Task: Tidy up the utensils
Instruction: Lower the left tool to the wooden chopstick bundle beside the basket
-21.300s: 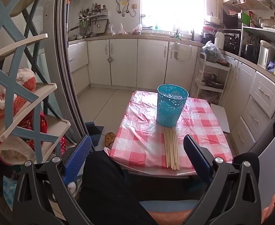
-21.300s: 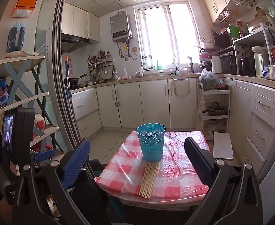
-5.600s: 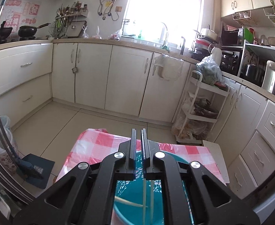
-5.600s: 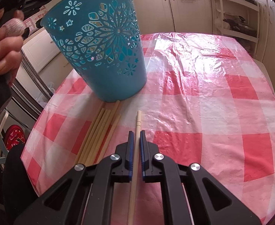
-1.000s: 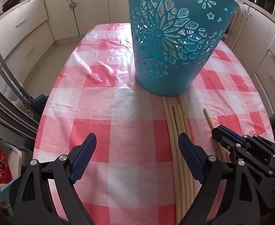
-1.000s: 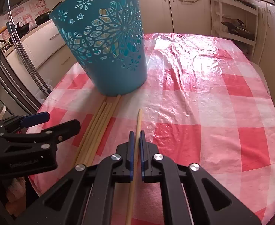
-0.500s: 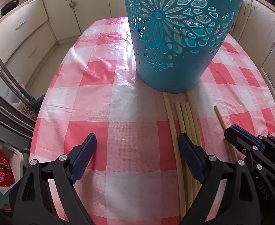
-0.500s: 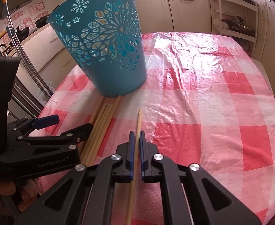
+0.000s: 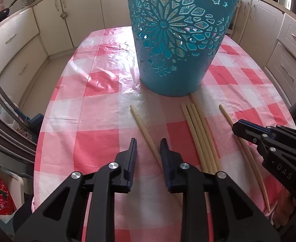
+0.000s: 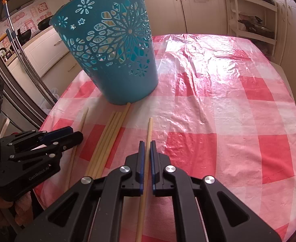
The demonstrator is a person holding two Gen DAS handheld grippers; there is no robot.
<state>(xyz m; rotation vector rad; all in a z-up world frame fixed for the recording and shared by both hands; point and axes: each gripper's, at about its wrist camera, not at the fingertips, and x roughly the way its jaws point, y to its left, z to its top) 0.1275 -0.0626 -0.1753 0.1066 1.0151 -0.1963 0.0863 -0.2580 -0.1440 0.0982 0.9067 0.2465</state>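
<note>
A teal cut-out basket (image 9: 178,40) stands upright on the red-and-white checked tablecloth (image 9: 99,141). Several pale chopsticks (image 9: 200,137) lie bundled in front of it. One chopstick (image 9: 143,127) lies apart to their left, running between the fingers of my left gripper (image 9: 148,141). Its jaws are closing, with a gap still showing on both sides of the stick. My right gripper (image 10: 146,143) is shut on another single chopstick (image 10: 149,129), which lies flat to the right of the bundle. Chopsticks show inside the basket through its holes.
The tablecloth's near edge (image 10: 53,183) drops off just below both grippers. Cream kitchen cabinets (image 9: 20,40) stand beyond the table, and a wire shelf rack (image 10: 253,20) stands at the back right. Shiny plastic covers the cloth right of the basket (image 10: 208,64).
My left gripper's jaws have narrowed from wide apart to a small gap around one chopstick, which now lies away from the bundle. The right gripper has kept still on its stick.
</note>
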